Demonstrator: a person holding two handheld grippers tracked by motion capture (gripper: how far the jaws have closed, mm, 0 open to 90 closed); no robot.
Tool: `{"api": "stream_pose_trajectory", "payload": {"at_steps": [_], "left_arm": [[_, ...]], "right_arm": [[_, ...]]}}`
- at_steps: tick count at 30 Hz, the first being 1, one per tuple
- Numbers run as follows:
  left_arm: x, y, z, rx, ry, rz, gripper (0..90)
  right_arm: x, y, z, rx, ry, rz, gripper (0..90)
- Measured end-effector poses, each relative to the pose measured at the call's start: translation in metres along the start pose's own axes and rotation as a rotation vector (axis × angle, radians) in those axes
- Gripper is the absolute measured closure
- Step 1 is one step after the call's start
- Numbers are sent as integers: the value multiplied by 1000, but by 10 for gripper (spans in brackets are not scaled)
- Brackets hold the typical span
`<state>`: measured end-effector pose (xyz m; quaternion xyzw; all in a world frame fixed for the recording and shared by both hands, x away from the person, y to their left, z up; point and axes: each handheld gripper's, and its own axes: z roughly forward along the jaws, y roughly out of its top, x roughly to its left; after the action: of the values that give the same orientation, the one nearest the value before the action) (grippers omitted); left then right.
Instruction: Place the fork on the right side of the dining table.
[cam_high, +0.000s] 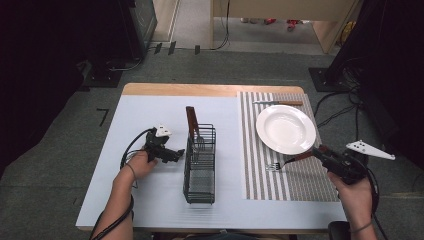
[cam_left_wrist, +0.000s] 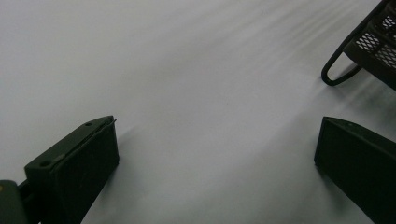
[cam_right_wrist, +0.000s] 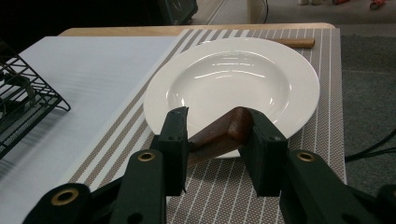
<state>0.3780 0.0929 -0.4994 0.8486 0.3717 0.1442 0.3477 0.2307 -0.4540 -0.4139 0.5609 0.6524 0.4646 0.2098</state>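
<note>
Fork (cam_high: 286, 162) setting looks like the job in hand: a wooden-handled fork lies on the striped placemat (cam_high: 260, 175), just in front of the white plate (cam_high: 285, 128), prongs pointing toward the table's middle. Nearest the person, the right gripper (cam_right_wrist: 215, 135) sits around the handle's end. In the right gripper view the brown handle lies between the 2 black jaws, touching 1 side while a gap shows on the other, so the jaws stand loosened rather than clamped. With the fork already resting on the mat, my judgement is that it is being let go here, where a diner would expect it beside the plate.

On the person's other side, the left gripper (cam_high: 167, 154) rests low on the white board (cam_high: 150, 115), jaws wide apart with nothing between them, just beside the black wire basket (cam_high: 200, 165). It seems parked there to steady the basket or wait its turn.

Inside the basket, another wooden-handled utensil (cam_high: 192, 122) stands upright, likely next to be laid out. Farthest off, beyond the plate, a knife (cam_high: 278, 103) with a wooden handle lies along the mat's far edge.
</note>
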Motion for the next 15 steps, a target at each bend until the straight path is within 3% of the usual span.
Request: {"api": "stream_pose_trajectory", "payload": {"at_steps": [15], "left_arm": [[0,0,0,0,0,0,0]], "right_arm": [[-22,-13,8,22,32,69,598]]}}
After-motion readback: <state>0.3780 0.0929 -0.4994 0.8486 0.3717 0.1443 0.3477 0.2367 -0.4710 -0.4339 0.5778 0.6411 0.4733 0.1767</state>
